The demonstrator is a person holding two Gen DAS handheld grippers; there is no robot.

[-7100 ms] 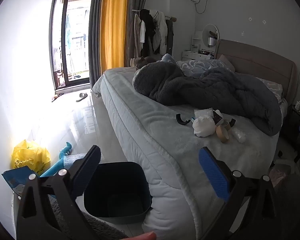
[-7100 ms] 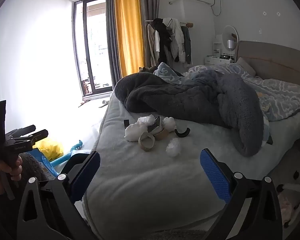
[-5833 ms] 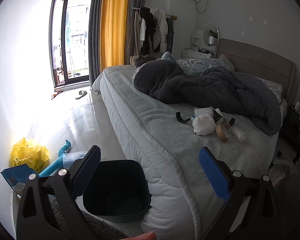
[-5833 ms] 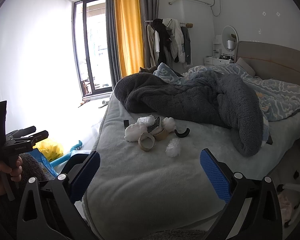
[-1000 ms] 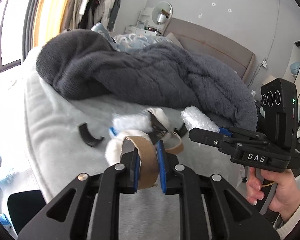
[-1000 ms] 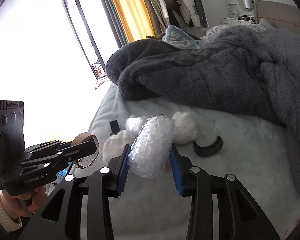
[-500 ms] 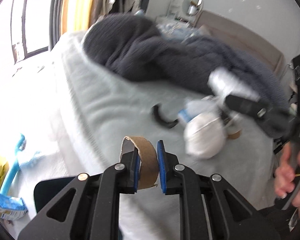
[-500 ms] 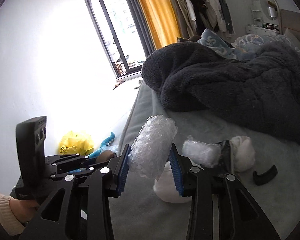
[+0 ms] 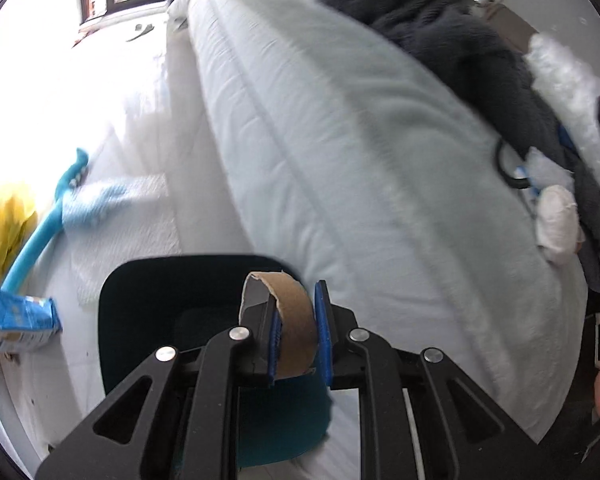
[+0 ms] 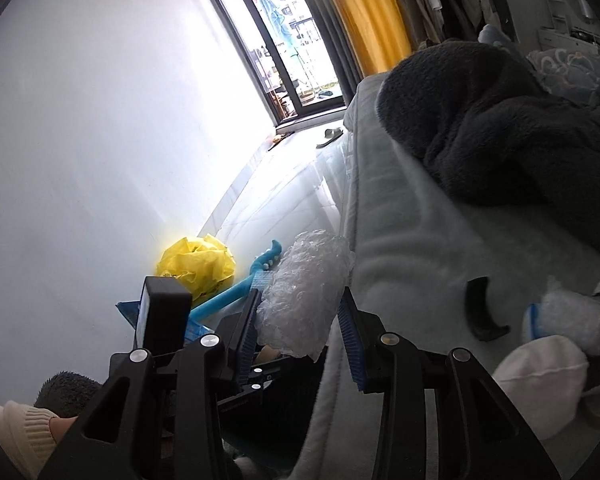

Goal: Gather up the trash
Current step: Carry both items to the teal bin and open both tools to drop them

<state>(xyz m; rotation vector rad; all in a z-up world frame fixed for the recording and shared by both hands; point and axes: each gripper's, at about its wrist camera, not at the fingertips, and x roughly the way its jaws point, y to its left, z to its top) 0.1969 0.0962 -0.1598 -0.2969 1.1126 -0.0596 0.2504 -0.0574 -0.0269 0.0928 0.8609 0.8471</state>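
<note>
My left gripper [image 9: 298,330] is shut on a brown cardboard tape ring [image 9: 294,320] and hangs over the dark bin [image 9: 148,300] on the floor beside the bed. A roll of bubble wrap [image 10: 304,296] stands clamped in my shut right gripper [image 10: 302,338], held above the bed's edge, with the left gripper's body [image 10: 164,316] just beyond it. In the left wrist view the same bubble wrap [image 9: 568,92] shows at the upper right. On the bed lie a white wad [image 10: 540,376], a second bubble wrap piece [image 10: 572,316] and a black curved piece [image 10: 480,312].
A pale bed [image 9: 340,140] with a dark fleece blanket [image 10: 500,128] fills the right side. On the floor by the wall lie a yellow bag [image 10: 198,264], a blue long-handled tool [image 9: 44,228] and a blue packet [image 9: 16,320]. A sleeved hand [image 10: 24,428] shows at lower left.
Both grippers swung left from the trash pile toward the bed's edge. The left one dropped and tipped down over the bin with the ring; the right one followed with the bubble wrap.
</note>
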